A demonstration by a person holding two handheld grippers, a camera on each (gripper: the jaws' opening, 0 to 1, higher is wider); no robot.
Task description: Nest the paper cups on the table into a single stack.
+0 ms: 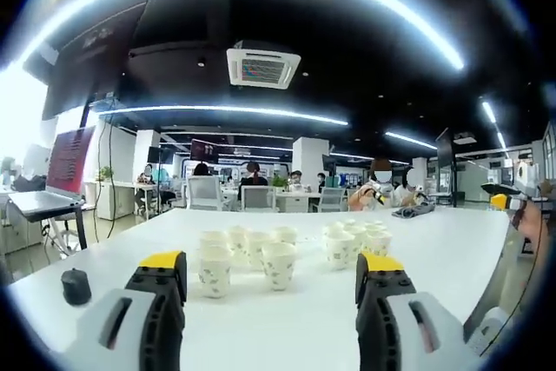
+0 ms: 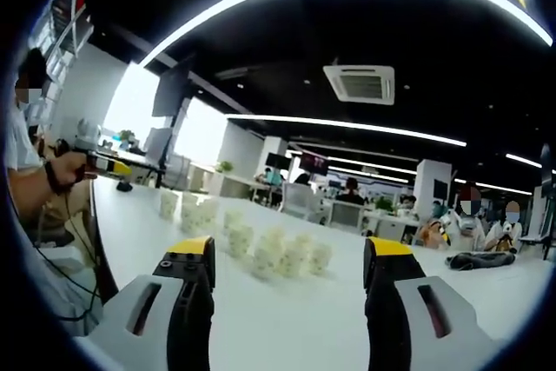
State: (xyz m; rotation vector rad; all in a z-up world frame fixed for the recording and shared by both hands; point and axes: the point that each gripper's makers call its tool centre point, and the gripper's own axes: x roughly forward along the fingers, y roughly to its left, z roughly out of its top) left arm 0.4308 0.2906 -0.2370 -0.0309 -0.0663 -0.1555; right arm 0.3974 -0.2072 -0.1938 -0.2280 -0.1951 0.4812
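- The left gripper (image 1: 271,277) is held low over the near edge of the white table (image 1: 452,249), aimed level across it; its two yellow-tipped jaws stand wide apart with nothing between them.
- The right gripper (image 2: 288,260) is likewise held low and level over the table (image 2: 287,323), its jaws spread wide and empty.
- In the right gripper view, a person's hand (image 2: 71,171) at the far left holds another yellow-tipped tool above the table's edge.
- The paper cups (image 1: 280,265) are white with a faint small pattern, all upright with their mouths up, so each cup's long axis runs vertical.
- In the left gripper view they stand on the middle of the table in two loose clusters: one ahead of the left jaw, and a smaller cluster (image 1: 356,241) to the right, near the right jaw's tip.
- In the right gripper view the cups (image 2: 287,258) form a scattered row running from far left towards the centre.
- A small black knob-like object (image 1: 76,286) sits on the table to the near left.
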